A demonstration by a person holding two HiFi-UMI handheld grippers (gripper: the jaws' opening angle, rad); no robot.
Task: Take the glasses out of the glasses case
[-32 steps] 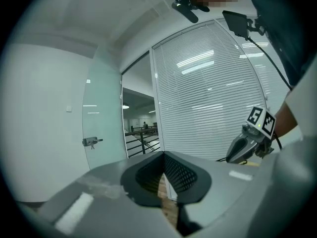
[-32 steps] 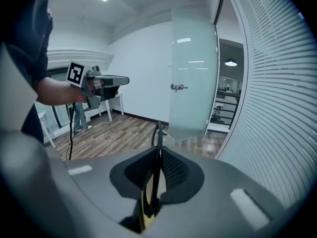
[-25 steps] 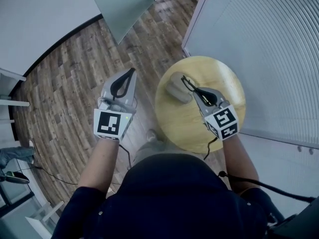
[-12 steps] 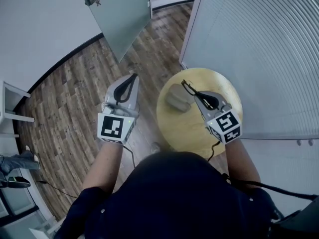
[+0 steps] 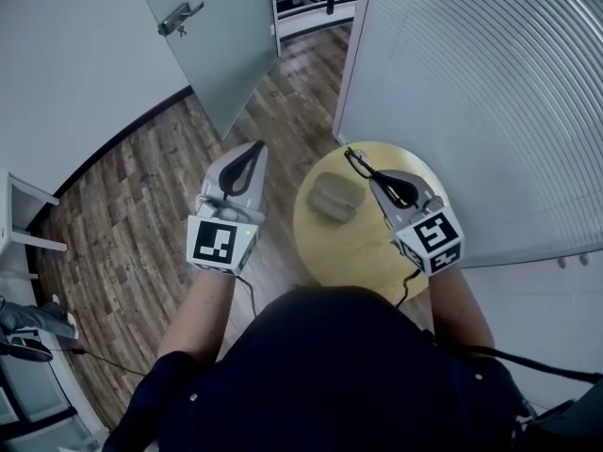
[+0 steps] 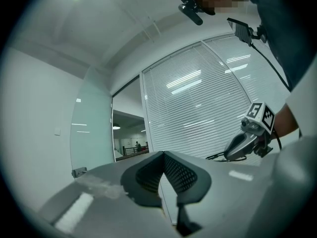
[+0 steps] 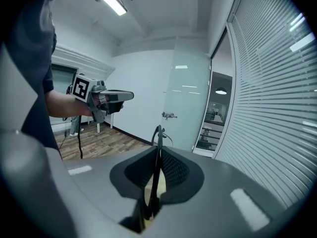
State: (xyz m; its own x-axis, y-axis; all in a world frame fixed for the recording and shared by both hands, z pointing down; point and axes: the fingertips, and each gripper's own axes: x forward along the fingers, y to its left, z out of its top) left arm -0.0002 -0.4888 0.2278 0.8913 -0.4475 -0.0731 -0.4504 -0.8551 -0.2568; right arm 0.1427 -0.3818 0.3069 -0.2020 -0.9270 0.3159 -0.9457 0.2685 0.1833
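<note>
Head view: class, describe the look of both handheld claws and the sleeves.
The left claw and right claw are grey tapered shells with black pads. Each carries a black-and-white marker cube and trails a black cable. The sleeves are dark navy.

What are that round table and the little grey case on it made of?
The round table looks like matte pale wood: yellowish, faintly grained top. The grey case seems fabric or felt, dull and rounded, though too small to be sure.
</note>
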